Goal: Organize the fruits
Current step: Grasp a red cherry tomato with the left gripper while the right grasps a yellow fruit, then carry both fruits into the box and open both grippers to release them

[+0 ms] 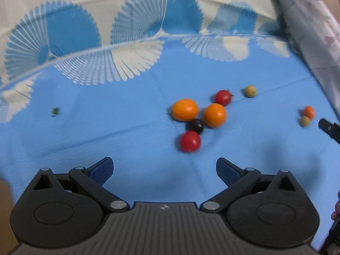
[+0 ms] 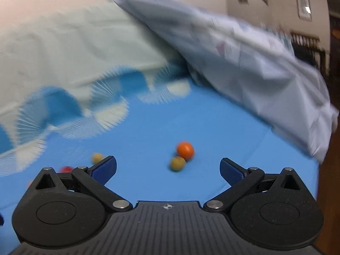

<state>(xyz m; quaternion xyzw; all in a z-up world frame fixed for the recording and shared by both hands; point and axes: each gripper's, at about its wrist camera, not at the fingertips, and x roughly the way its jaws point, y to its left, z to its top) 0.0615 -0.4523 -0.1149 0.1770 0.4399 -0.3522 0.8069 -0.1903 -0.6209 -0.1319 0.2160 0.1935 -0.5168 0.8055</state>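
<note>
The blue cloth (image 1: 127, 131) looked matt and creased (faint fold lines); the red tomato (image 1: 189, 141) was glossy, smooth-skinned.

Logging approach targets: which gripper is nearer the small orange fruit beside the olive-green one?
Right. The right gripper faces the small orange fruit directly; from the left gripper it lies far right.

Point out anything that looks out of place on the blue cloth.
A tiny dark green scrap lies alone far left of the fruit cluster; too blurred to identify. A small orange fruit touching a green one sit apart too. No container shows. Nothing looks spilled or damaged.
</note>
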